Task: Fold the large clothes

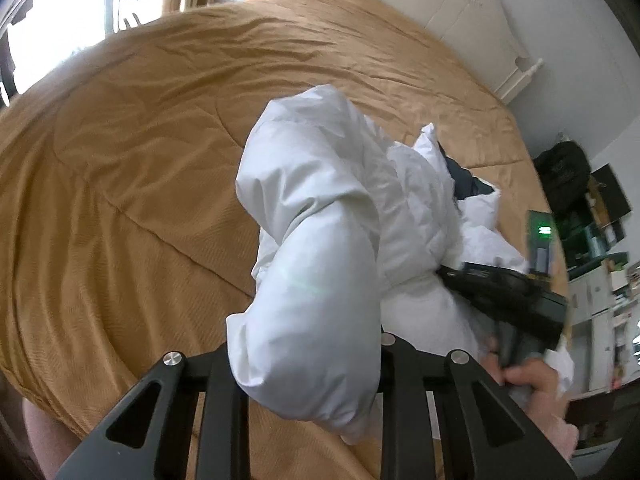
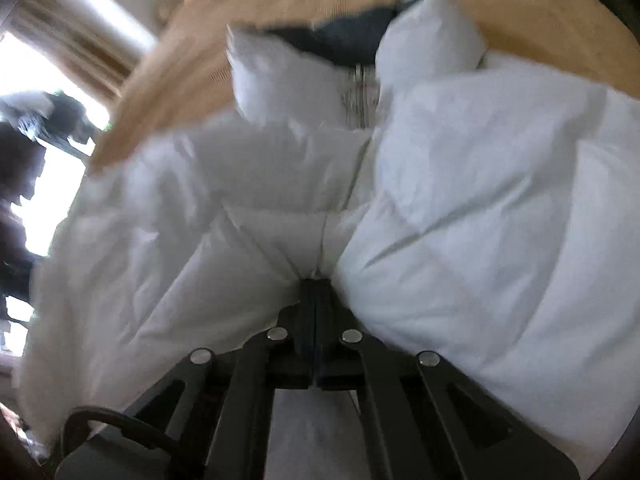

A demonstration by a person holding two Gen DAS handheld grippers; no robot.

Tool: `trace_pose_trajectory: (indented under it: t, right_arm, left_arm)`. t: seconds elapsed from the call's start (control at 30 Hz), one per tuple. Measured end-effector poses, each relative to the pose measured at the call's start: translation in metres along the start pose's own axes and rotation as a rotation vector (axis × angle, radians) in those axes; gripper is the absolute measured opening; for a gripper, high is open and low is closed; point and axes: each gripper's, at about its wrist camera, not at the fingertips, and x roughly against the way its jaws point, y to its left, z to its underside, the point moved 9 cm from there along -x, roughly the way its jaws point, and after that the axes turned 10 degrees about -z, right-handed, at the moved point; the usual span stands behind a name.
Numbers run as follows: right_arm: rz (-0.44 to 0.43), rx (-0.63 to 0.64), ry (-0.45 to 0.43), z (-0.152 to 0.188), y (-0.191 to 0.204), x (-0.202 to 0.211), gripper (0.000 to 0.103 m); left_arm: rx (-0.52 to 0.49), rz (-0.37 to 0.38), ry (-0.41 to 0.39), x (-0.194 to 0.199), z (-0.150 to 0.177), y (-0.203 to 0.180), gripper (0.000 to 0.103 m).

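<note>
A white puffer jacket with a dark blue lining is held above a bed. In the left wrist view a puffy sleeve covers my left gripper, which is shut on the sleeve; the fingertips are hidden by the fabric. My right gripper shows there at the right, pushed into the jacket's body. In the right wrist view my right gripper is shut on a pinched fold at the jacket front, by the zipper. The collar and dark lining lie beyond.
The bed is covered with a tan quilted bedspread. A white headboard is at the far right. A bright window with curtains is at the far left. Cluttered shelves and a dark bag stand right of the bed.
</note>
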Motion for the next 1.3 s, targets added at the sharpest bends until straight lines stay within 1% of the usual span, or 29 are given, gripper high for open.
trace_pose_trajectory:
  t: [0.07, 0.1, 0.13, 0.17, 0.23, 0.3, 0.33, 0.37, 0.4, 0.47, 0.57, 0.6, 0.63, 0.67, 0.7, 0.73, 0.77, 0.8, 0.83, 0.87, 0.9, 0.97, 1.0, 1.03, 1.1, 1.13, 1.2, 1.27, 1.3]
  right_arm:
    - [-0.013, 0.003, -0.017, -0.004, 0.002, 0.010, 0.000]
    - [-0.059, -0.006, -0.061, -0.001, 0.007, 0.028, 0.001]
    - [-0.131, -0.022, -0.100, 0.008, 0.014, 0.048, 0.001]
    - [-0.177, -0.033, -0.124, 0.017, 0.017, 0.063, 0.001]
    - [-0.226, -0.037, -0.170, 0.045, 0.021, 0.097, 0.001]
    - [-0.213, -0.037, -0.170, 0.065, 0.018, 0.103, 0.001]
    - [-0.202, -0.041, -0.147, 0.084, 0.015, 0.096, 0.000]
    - [-0.187, -0.052, -0.109, 0.097, 0.007, 0.076, 0.000]
    - [-0.179, -0.054, -0.096, 0.098, -0.001, 0.062, 0.000]
    - [-0.154, -0.045, -0.088, 0.093, -0.010, 0.039, 0.000]
    - [-0.121, -0.023, -0.083, 0.086, -0.008, 0.034, 0.000]
    - [-0.131, -0.025, -0.080, 0.086, -0.009, 0.034, 0.000]
    - [-0.152, -0.032, -0.078, 0.084, -0.010, 0.036, 0.000]
    - [-0.186, -0.041, -0.079, 0.084, -0.011, 0.046, 0.000]
    - [-0.208, -0.048, -0.102, 0.083, -0.012, 0.063, 0.000]
    - [-0.211, -0.045, -0.145, 0.091, -0.012, 0.089, 0.000]
    - [-0.193, -0.025, -0.213, 0.090, -0.016, 0.119, 0.000]
    - [-0.177, -0.016, -0.246, 0.092, -0.021, 0.135, 0.000]
    - [-0.167, -0.034, -0.258, 0.093, -0.031, 0.143, 0.001]
    - [-0.164, -0.072, -0.242, 0.096, -0.042, 0.140, 0.001]
    - [-0.179, -0.119, -0.201, 0.102, -0.055, 0.123, 0.000]
    - [-0.242, -0.200, -0.131, 0.112, -0.078, 0.076, 0.000]
    - [-0.282, -0.224, -0.135, 0.111, -0.079, 0.067, 0.000]
    - [-0.342, -0.259, -0.142, 0.109, -0.083, 0.066, 0.000]
    - [-0.426, -0.309, -0.158, 0.107, -0.085, 0.085, 0.000]
    - [-0.442, -0.311, -0.209, 0.107, -0.090, 0.106, 0.000]
    - [-0.434, -0.307, -0.295, 0.106, -0.105, 0.146, 0.000]
    - [-0.425, -0.333, -0.357, 0.099, -0.130, 0.173, 0.001]
    - [-0.406, -0.363, -0.368, 0.093, -0.147, 0.178, 0.001]
  left_arm:
    - [0.009, 0.022, 0.004, 0.004, -0.002, -0.001, 0.023]
    - [0.012, 0.033, 0.008, 0.006, -0.003, 0.000, 0.023]
    - [0.008, 0.038, 0.010, 0.007, -0.003, 0.000, 0.023]
    - [0.005, 0.040, 0.011, 0.009, -0.004, 0.000, 0.023]
    - [-0.006, 0.036, 0.008, 0.013, -0.004, -0.003, 0.023]
    - [-0.019, 0.054, 0.012, 0.016, -0.005, -0.010, 0.023]
    - [-0.024, 0.070, 0.027, 0.015, -0.004, -0.015, 0.023]
    - [-0.040, 0.078, 0.041, 0.015, -0.001, -0.024, 0.023]
    - [-0.059, 0.076, 0.036, 0.016, 0.001, -0.030, 0.023]
    - [-0.153, 0.056, -0.014, 0.027, 0.001, -0.053, 0.023]
    - [-0.245, 0.065, -0.062, 0.045, 0.000, -0.082, 0.023]
    - [-0.272, 0.059, -0.084, 0.052, -0.002, -0.090, 0.023]
    - [-0.290, 0.061, -0.098, 0.058, -0.003, -0.096, 0.023]
    - [-0.311, 0.069, -0.109, 0.066, -0.005, -0.104, 0.023]
    - [-0.323, 0.075, -0.114, 0.070, -0.005, -0.110, 0.023]
    - [-0.342, 0.082, -0.121, 0.076, -0.004, -0.118, 0.023]
    - [-0.368, 0.088, -0.132, 0.082, -0.002, -0.127, 0.023]
    - [-0.397, 0.088, -0.145, 0.088, 0.001, -0.137, 0.023]
    - [-0.419, 0.093, -0.154, 0.092, 0.005, -0.146, 0.023]
    - [-0.446, 0.104, -0.158, 0.096, 0.009, -0.157, 0.023]
    - [-0.477, 0.123, -0.150, 0.099, 0.016, -0.170, 0.023]
    - [-0.540, 0.127, -0.152, 0.103, 0.033, -0.195, 0.023]
    - [-0.579, 0.116, -0.172, 0.105, 0.039, -0.207, 0.023]
    - [-0.633, 0.105, -0.198, 0.108, 0.047, -0.222, 0.023]
    - [-0.705, 0.114, -0.214, 0.113, 0.063, -0.245, 0.023]
    - [-0.739, 0.124, -0.214, 0.114, 0.072, -0.257, 0.023]
    - [-0.814, 0.125, -0.224, 0.114, 0.092, -0.276, 0.023]
    - [-0.903, 0.118, -0.236, 0.110, 0.119, -0.293, 0.023]
    - [-0.933, 0.117, -0.237, 0.107, 0.130, -0.299, 0.024]
